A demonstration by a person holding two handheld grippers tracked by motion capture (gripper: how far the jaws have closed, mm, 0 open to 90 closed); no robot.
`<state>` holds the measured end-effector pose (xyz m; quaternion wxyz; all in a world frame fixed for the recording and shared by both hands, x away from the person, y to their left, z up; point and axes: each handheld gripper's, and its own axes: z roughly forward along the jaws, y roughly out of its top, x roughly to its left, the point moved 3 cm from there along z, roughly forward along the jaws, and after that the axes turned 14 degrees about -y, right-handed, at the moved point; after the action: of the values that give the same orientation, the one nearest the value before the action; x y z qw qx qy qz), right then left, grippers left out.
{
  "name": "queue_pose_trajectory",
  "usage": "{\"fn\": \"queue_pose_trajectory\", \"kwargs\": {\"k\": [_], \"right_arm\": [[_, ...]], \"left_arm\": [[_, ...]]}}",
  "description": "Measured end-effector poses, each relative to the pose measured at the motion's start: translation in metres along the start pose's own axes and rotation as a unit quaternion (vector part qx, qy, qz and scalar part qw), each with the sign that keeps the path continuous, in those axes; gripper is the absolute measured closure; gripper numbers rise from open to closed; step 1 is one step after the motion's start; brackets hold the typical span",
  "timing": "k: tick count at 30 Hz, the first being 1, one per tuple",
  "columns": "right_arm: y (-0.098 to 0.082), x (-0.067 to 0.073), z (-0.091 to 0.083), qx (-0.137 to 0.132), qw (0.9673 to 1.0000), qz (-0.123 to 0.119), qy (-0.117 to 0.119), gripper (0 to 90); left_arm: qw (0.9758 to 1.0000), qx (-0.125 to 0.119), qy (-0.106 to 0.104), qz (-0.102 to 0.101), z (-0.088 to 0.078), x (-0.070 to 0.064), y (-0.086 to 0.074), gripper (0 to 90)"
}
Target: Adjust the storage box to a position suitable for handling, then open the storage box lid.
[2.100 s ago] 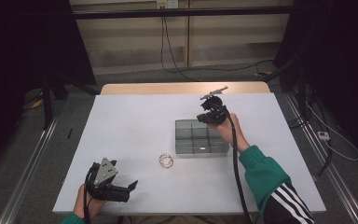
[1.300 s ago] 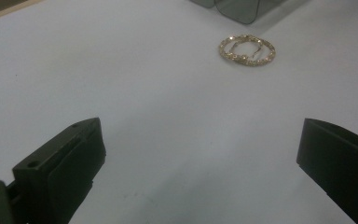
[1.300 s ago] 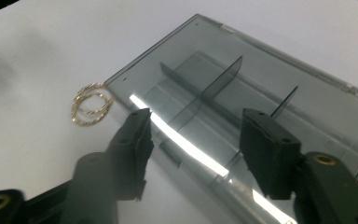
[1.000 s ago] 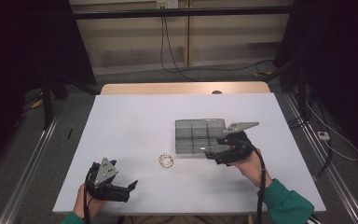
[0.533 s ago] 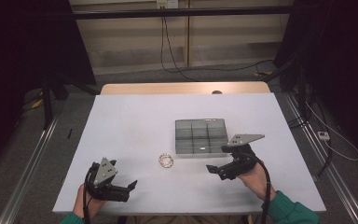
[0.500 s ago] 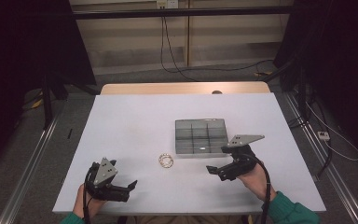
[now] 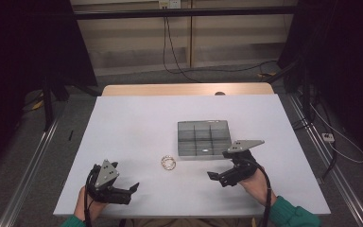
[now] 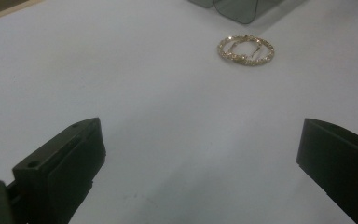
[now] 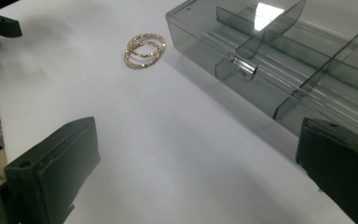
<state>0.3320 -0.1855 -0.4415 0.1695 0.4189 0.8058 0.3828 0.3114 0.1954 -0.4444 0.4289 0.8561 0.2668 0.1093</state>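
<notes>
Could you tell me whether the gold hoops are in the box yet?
Not yet: the gold hoops lie on the table beside the divided box.

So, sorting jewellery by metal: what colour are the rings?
Gold, with a sparkly texture; the rings show best in the right gripper view.

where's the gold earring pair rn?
High view: gold earring pair lies on the white table, just off the compartment box's near-left corner, between both grippers, untouched.

Worktop (image 7: 137,123) is lit evenly from overhead, pretty bright, while the room around it goes almost black; a white glare patch sits on the grey divider box (image 9: 265,9); near fingers (image 8: 60,172) look soft, shadows stay faint.
</notes>
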Motion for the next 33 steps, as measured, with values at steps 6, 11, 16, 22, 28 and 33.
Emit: {"fn": "queue_pose_trajectory", "kwargs": {"k": [6,11,16,22,28,33], "right_arm": [[-0.001,-0.001,0.003,0.006,1.0000,-0.003,-0.003,0.0],[-0.002,0.000,0.005,0.012,0.9999,-0.003,-0.002,0.0],[-0.002,0.002,0.008,0.011,0.9999,-0.002,0.000,0.0],[0.001,0.003,0.010,0.005,0.9999,0.005,-0.007,8.4],[0.004,0.004,0.014,-0.003,0.9995,0.012,-0.029,28.4],[0.005,0.002,0.020,-0.006,0.9987,0.031,-0.039,48.2]], "left_arm": [[1.0000,0.001,0.000,-0.001,0.001,0.000,0.000,0.6],[1.0000,0.000,0.000,0.000,0.000,0.000,0.000,0.6],[1.0000,0.000,0.001,0.000,0.000,0.000,0.000,0.6],[1.0000,0.000,0.002,0.002,0.000,-0.001,0.000,0.6],[1.0000,0.003,0.002,0.003,0.001,-0.001,0.000,0.6],[1.0000,0.001,0.002,0.001,0.001,-0.002,0.000,0.6]]}}
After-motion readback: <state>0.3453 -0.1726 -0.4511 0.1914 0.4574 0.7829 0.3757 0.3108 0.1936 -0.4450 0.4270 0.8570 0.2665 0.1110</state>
